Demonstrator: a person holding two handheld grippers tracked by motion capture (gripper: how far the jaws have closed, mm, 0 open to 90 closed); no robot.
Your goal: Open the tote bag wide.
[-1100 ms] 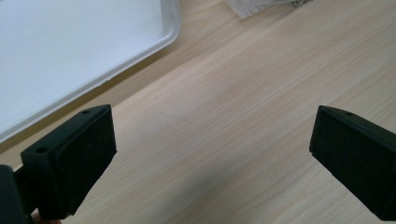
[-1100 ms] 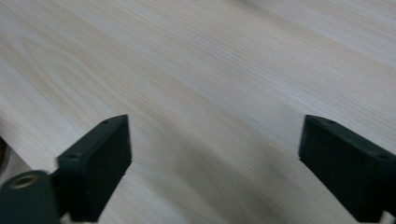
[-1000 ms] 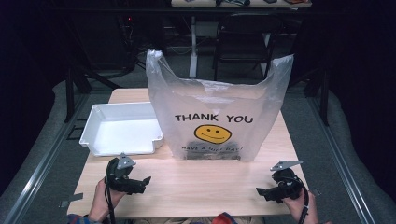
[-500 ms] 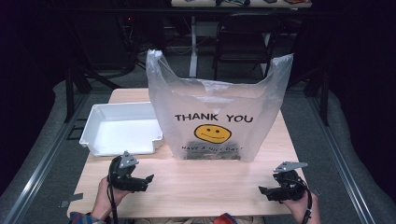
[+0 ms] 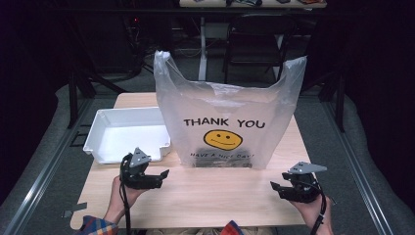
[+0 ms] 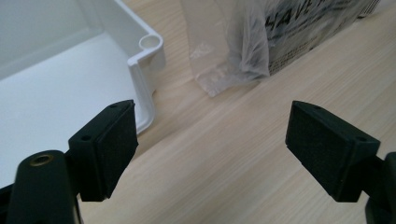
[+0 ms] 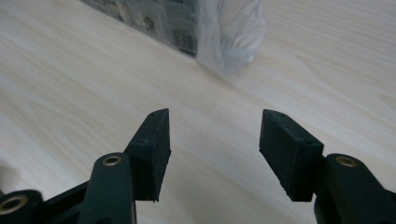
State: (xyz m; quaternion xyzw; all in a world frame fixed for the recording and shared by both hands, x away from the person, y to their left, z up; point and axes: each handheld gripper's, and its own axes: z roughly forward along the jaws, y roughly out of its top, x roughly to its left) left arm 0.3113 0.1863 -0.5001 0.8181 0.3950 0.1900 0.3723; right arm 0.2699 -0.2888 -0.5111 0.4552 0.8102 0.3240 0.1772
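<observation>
A translucent plastic bag (image 5: 225,122) printed THANK YOU with a yellow smiley stands upright in the middle of the wooden table (image 5: 215,191); dark boxed goods show through its bottom. My left gripper (image 5: 164,175) is held low near the front left, open, pointing at the bag's lower left corner (image 6: 224,70) and the corner of a white tray (image 6: 144,56). My right gripper (image 5: 275,188) is open at the front right, aimed at the bag's lower right corner (image 7: 229,42). Both sets of jaws hold nothing.
The white plastic tray (image 5: 98,142) sits left of the bag with nothing visible in it. Bare wood lies between the two grippers at the front. Beyond the table are a dark chair (image 5: 254,44) and desk legs.
Both hands have shifted a little: the left gripper moved slightly right toward the bag, the right gripper drifted slightly right and down. The bag and tray stayed put.
</observation>
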